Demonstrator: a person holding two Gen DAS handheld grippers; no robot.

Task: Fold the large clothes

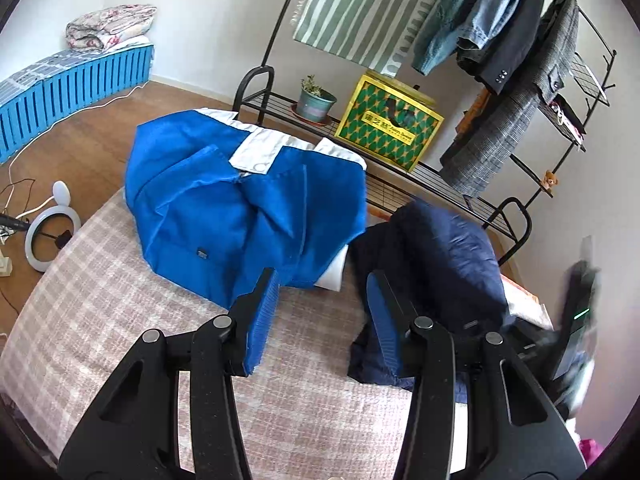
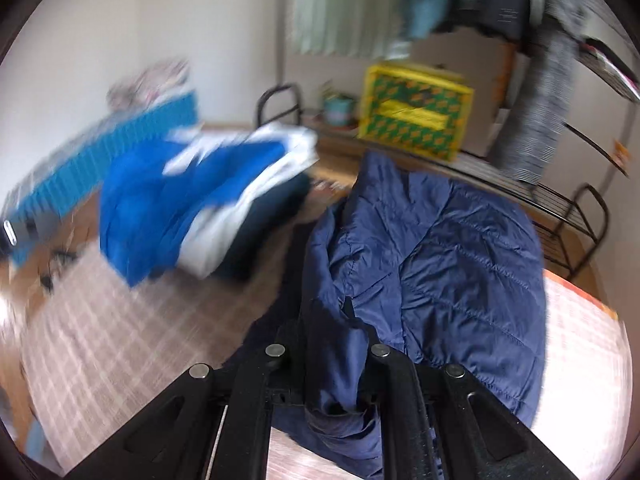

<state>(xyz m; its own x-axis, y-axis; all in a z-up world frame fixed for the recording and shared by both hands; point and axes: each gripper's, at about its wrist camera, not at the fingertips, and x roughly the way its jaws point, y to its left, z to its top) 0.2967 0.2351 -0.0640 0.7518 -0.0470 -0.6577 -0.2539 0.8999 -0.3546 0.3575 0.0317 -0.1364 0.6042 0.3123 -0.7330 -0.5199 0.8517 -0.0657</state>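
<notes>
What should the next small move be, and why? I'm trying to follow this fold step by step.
Probably bring the empty, open left hand-held gripper across to another edge of the navy quilted jacket. The right hand-held gripper is already shut on its fabric, and the jacket lies bunched on the plaid bedcover, so a second grip would let it be spread.

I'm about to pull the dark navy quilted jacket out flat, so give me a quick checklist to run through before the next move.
1. Right gripper shut on the dark navy quilted jacket: ok.
2. Left gripper open and empty: ok.
3. Bare pink checked bedcover in front for spreading: ok.
4. Bright blue and white jacket clear of the navy one: cannot tell, their edges meet.
5. Sharp right wrist view: not ok, blurred.
</notes>
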